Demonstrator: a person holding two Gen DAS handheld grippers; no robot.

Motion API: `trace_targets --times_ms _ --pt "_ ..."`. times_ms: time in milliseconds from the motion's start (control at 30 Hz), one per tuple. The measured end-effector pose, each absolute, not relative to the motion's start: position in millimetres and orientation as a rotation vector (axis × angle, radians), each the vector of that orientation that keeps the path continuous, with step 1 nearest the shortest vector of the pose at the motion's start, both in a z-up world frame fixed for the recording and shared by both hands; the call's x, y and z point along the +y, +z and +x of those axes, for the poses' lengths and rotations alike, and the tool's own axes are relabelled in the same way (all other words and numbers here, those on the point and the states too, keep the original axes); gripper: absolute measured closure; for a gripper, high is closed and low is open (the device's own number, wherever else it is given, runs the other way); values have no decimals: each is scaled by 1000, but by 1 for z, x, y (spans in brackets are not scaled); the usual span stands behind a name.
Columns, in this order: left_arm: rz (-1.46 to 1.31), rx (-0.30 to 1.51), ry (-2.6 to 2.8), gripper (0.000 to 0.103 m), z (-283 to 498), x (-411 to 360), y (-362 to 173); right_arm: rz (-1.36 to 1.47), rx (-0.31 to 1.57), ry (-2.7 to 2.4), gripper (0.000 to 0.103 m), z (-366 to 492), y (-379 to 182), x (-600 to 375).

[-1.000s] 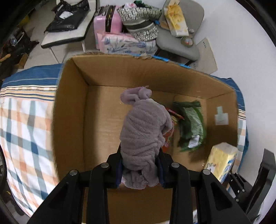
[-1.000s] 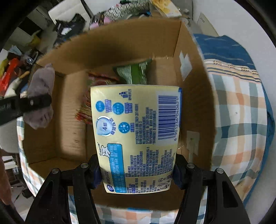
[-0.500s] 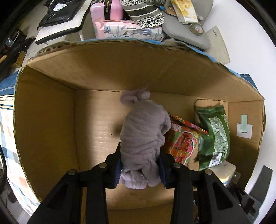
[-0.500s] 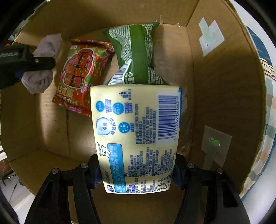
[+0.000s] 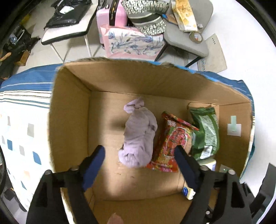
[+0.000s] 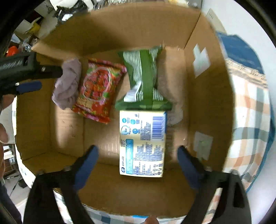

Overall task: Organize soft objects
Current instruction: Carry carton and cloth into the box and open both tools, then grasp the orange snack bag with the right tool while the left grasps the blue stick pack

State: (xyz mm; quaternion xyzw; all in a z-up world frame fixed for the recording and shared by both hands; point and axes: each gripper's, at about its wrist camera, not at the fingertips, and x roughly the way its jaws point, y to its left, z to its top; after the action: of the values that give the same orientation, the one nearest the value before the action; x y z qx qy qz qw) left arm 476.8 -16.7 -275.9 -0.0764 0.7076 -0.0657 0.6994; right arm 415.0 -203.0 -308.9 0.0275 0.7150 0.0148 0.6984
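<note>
A purple cloth bundle [image 5: 138,136] lies on the floor of the cardboard box [image 5: 69,120], just ahead of my open, empty left gripper [image 5: 139,151]. It also shows in the right wrist view [image 6: 68,85]. A yellow tissue pack [image 6: 142,143] lies on the box floor [image 6: 67,124] between the spread jaws of my open right gripper [image 6: 137,149]. A red snack bag [image 6: 98,89] and a green snack bag [image 6: 144,81] lie between cloth and pack. The left gripper [image 6: 29,75] shows at the left of the right wrist view.
The box stands on a plaid and blue-striped cloth [image 6: 250,110]. Behind the box are a pink case [image 5: 112,15], a floral bag [image 5: 132,43], a grey chair [image 5: 186,36] and a white table [image 5: 69,25] on a pale floor.
Both grippers have opened and drawn back. The purple cloth and the tissue pack, held before, now lie loose on the box floor.
</note>
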Motion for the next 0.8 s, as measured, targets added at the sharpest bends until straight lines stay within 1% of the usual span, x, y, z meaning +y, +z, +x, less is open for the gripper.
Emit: trace_targets --times_ms 33,100,267,800 --pt "-166 1565 -146 12 472 -16 -271 61 1575 27 4 414 -300 -203" --pt "-155 1529 -142 9 459 -14 -257 74 1531 10 0 412 -286 -201" --pt "-154 1426 -130 8 421 -12 -228 52 1410 -18 0 394 -241 -200" --pt "-53 1078 -26 8 300 -3 -120 15 1152 2 0 305 -144 -183"
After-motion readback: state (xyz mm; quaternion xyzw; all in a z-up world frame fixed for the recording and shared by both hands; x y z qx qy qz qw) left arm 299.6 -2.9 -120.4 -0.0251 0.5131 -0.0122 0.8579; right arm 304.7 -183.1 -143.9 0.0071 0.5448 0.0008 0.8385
